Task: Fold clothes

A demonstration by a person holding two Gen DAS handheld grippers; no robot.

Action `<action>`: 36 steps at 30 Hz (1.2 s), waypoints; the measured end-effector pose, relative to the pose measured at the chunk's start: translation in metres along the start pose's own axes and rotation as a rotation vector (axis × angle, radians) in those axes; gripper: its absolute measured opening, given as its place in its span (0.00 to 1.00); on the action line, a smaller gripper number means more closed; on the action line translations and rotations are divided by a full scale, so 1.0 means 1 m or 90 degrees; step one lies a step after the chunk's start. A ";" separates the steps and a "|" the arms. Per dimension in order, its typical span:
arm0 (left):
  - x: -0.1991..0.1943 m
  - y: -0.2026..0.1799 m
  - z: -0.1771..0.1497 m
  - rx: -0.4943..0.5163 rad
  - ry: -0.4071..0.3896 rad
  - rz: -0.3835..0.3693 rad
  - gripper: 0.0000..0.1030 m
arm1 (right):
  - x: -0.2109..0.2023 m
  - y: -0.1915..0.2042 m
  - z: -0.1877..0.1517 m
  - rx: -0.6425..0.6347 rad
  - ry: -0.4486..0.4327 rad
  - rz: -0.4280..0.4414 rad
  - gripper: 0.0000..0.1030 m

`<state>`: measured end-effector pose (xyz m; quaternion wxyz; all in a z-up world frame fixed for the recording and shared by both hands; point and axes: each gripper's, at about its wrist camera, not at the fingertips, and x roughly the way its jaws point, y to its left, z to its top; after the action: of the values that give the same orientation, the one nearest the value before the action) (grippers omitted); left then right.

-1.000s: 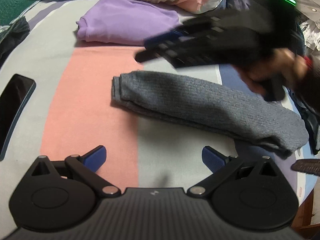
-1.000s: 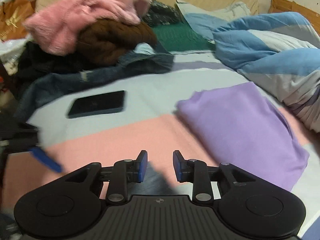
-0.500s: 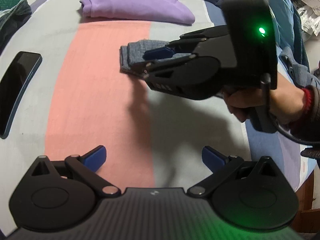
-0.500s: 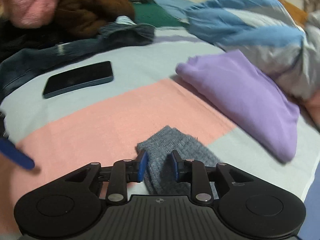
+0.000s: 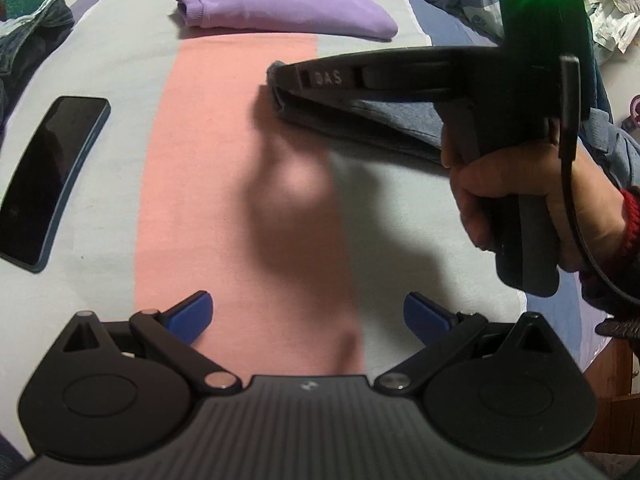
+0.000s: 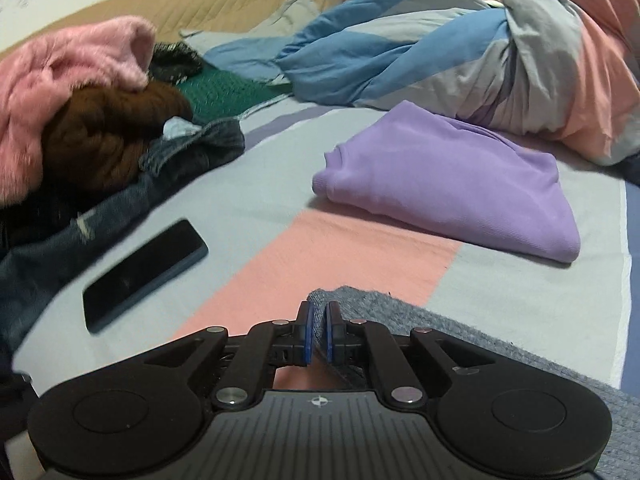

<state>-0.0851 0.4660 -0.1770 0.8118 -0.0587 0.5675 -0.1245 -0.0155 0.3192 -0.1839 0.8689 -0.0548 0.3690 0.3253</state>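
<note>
The grey knit garment (image 6: 460,320) lies folded into a long narrow strip on the striped bed sheet (image 5: 240,160). Much of it is hidden: in the left wrist view the right hand-held gripper (image 5: 280,80) and the hand (image 5: 532,208) holding it cover its upper side and far end, and in the right wrist view the gripper body cuts off its near part, so what kind of garment it is stays unclear. Its long axis runs from the gripped corner, at the pink stripe, back and rightward under the right hand-held gripper (image 6: 316,334), whose blue pads are pinched narrow on that corner's edge. The left hand-held gripper (image 5: 308,316) stands wide with nothing between its fingers, well short of the garment, which lies ahead of it and to its right. A folded purple sweatshirt (image 6: 448,184) lies beyond the right hand-held gripper, a dark phone (image 6: 144,272) to its left.
</note>
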 end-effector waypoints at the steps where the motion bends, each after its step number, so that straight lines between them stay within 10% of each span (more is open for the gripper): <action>1: -0.001 0.001 0.001 0.003 -0.001 -0.001 1.00 | 0.001 0.002 0.000 -0.002 -0.002 -0.005 0.07; 8: -0.001 -0.004 0.007 0.031 0.006 -0.002 1.00 | 0.028 0.000 -0.014 -0.001 0.058 -0.018 0.14; 14: 0.000 -0.011 0.029 0.013 -0.031 -0.020 1.00 | -0.050 -0.043 -0.013 0.083 -0.042 -0.020 0.30; 21: 0.040 -0.001 0.069 -0.230 -0.145 -0.156 1.00 | -0.159 -0.151 -0.076 0.247 -0.049 -0.164 0.35; 28: 0.121 0.060 0.051 -0.645 -0.235 -0.343 1.00 | -0.232 -0.204 -0.118 0.342 -0.057 -0.224 0.36; 36: 0.128 0.040 0.064 -0.683 -0.304 -0.310 0.99 | -0.259 -0.226 -0.140 0.381 -0.053 -0.224 0.36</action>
<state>0.0218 0.4668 -0.2804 0.7220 -0.6108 0.3248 0.0123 -0.0968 -0.0403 -0.1426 0.9035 0.1525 0.3973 0.0497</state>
